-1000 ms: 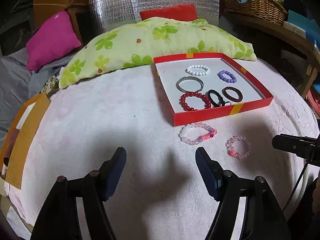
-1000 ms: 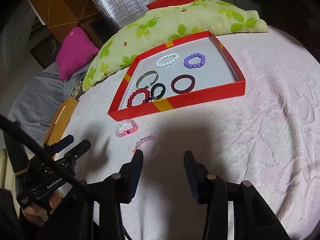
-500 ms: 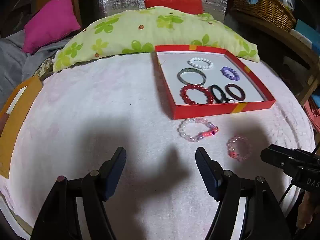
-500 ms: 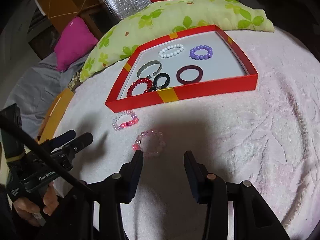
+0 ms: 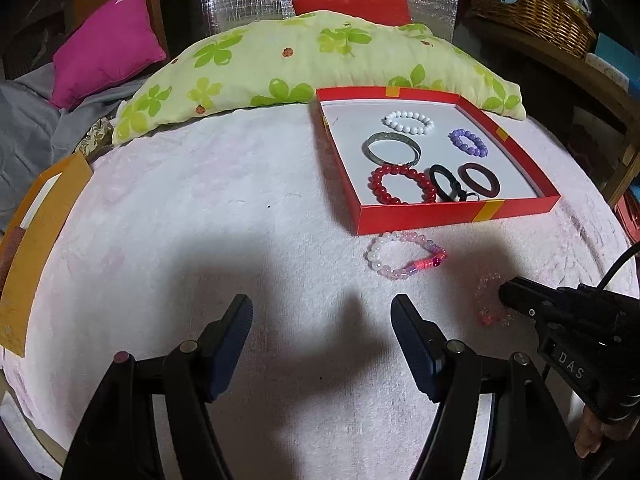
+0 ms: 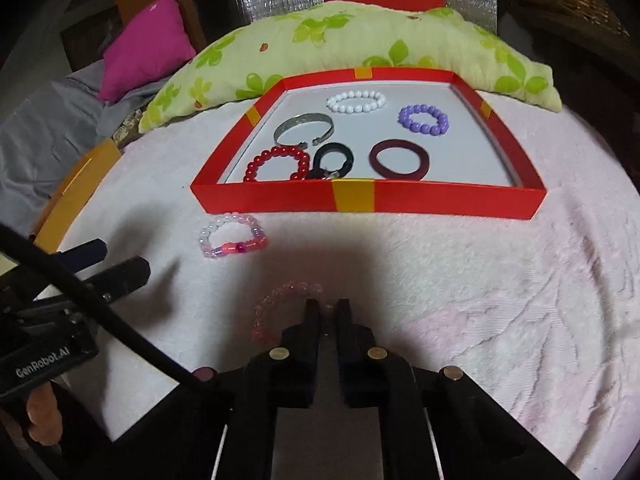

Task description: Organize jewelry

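The right gripper (image 6: pixel 325 308) was wide open a moment ago. Now its two fingers are pressed almost together, low in the middle of the right wrist picture. They pinch the near edge of the small pink bead bracelet (image 6: pixel 280 300). It lies on the fuzzy pink cloth (image 6: pixel 500 280) in the gripper's shadow, so I cannot tell if the hold is firm. I think the bracelet has just been caught and is ready to be lifted.

The left gripper (image 5: pixel 320 320) is spread wide and holds nothing. It hangs over the cloth at the bottom of the left wrist picture.

The bigger pink and white bracelet (image 6: pixel 232 236) lies on the cloth too, left of the middle in the right wrist picture, just beside the front wall of the red tray (image 6: pixel 360 200). Six bracelets already sit inside the tray, toward its left part. The right part is bare.

So two bracelets are left to put away. The pinched one should go into the tray first. It is small and slippery, so it could slide out.
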